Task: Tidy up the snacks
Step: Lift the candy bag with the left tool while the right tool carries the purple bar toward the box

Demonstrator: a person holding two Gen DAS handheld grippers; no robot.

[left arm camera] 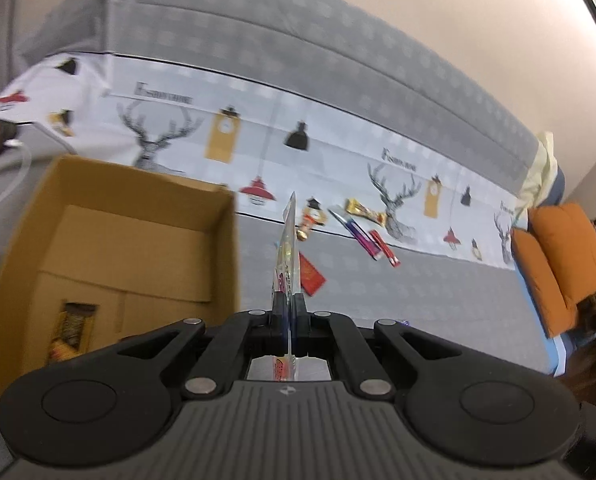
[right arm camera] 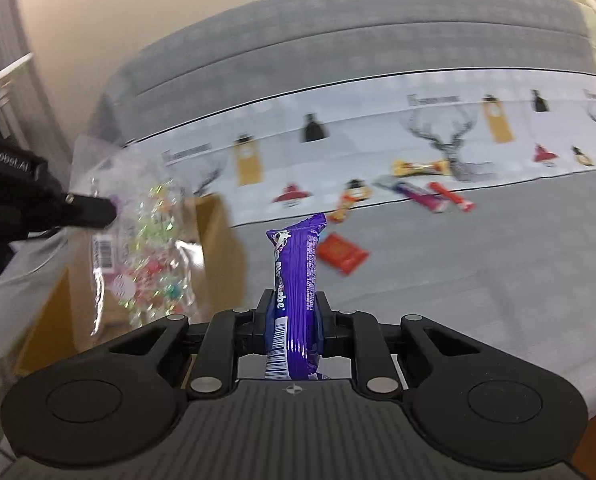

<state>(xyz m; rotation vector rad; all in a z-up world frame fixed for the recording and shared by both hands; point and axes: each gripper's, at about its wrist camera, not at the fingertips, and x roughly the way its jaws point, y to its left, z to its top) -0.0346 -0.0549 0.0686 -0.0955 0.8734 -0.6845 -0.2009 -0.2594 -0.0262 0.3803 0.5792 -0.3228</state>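
Observation:
My left gripper (left arm camera: pixel 289 305) is shut on a clear bag of colourful candies (left arm camera: pixel 288 256), seen edge-on just right of an open cardboard box (left arm camera: pixel 226 248). One yellow-brown snack pack (left arm camera: pixel 72 328) lies inside the box. In the right wrist view, my right gripper (right arm camera: pixel 294 308) is shut on a purple snack bar (right arm camera: pixel 296 280) held upright. The left gripper (right arm camera: pixel 98 210) shows there at the left with the candy bag (right arm camera: pixel 146 248) hanging in front of the box (right arm camera: pixel 222 248). A red packet (right arm camera: pixel 340 254) and several other snacks (right arm camera: pixel 422 198) lie on the sofa seat beyond.
The grey sofa seat (left arm camera: pixel 418 300) has a white deer-print cover (left arm camera: pixel 226 92) along its back. Loose on it are a gold bar (left arm camera: pixel 364 211), a purple bar (left arm camera: pixel 358 236) and a red stick (left arm camera: pixel 384 248). Orange cushions (left arm camera: pixel 558 264) sit at the right end.

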